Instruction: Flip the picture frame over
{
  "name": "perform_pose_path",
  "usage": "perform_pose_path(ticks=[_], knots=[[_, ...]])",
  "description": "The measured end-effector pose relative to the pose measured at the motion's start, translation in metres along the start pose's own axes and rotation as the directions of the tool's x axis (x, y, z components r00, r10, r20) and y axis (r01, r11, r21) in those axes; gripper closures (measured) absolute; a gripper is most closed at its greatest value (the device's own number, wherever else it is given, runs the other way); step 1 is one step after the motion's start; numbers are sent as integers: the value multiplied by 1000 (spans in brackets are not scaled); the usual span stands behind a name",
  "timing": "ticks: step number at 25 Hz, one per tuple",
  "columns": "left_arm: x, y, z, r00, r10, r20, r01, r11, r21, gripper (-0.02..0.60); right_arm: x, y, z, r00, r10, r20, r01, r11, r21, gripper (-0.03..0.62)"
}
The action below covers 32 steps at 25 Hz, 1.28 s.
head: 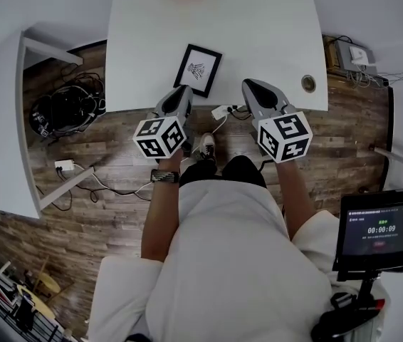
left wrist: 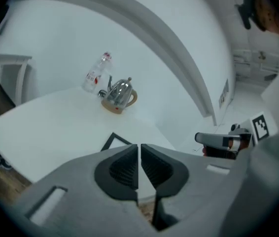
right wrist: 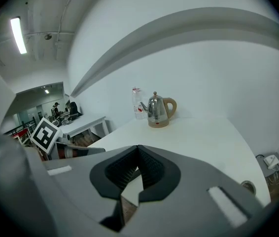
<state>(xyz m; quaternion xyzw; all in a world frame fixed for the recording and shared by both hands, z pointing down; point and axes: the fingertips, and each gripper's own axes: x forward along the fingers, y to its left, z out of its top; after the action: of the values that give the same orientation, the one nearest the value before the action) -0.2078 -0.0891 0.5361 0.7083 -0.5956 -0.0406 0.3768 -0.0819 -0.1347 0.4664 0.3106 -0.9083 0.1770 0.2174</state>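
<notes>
The black picture frame lies flat near the front edge of the white table, its drawing facing up. My left gripper hovers just in front of the frame's near edge, apart from it. Its jaws stand almost together with only a thin slit and nothing between them. Only a corner of the frame shows past them. My right gripper sits to the frame's right over the table's front edge, shut and empty.
A steel kettle and a plastic bottle stand at the table's far side. A cable hole marks the table's right front corner. Cables lie on the wooden floor at the left, and a monitor stands at the lower right.
</notes>
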Motion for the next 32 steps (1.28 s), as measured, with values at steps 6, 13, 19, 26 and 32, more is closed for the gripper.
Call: perform_pose_path(ticks=[6,13,19,26,32], knots=[[-35,-48,65,995,6,95,-26,977,210,577,-45,14,52,990,-21,137,23,1000,-17,591],[-67,-108,111,987,-25,159,-43,911,410,577,-95,27,102,960,-15,280,32,998,-59,591],[-78,-135,154,979,-60,194,-48,862,505,578,-104,38,143,939,3,345,31,995,-95,591],[-86,-170,187,967,-114,227,-52,786,616,577,-122,46,189,906,20,423,45,989,-141,591],[-96,-192,206,955,-150,257,-67,732,677,577,-142,52,216,881,24,473,71,981,-183,592]])
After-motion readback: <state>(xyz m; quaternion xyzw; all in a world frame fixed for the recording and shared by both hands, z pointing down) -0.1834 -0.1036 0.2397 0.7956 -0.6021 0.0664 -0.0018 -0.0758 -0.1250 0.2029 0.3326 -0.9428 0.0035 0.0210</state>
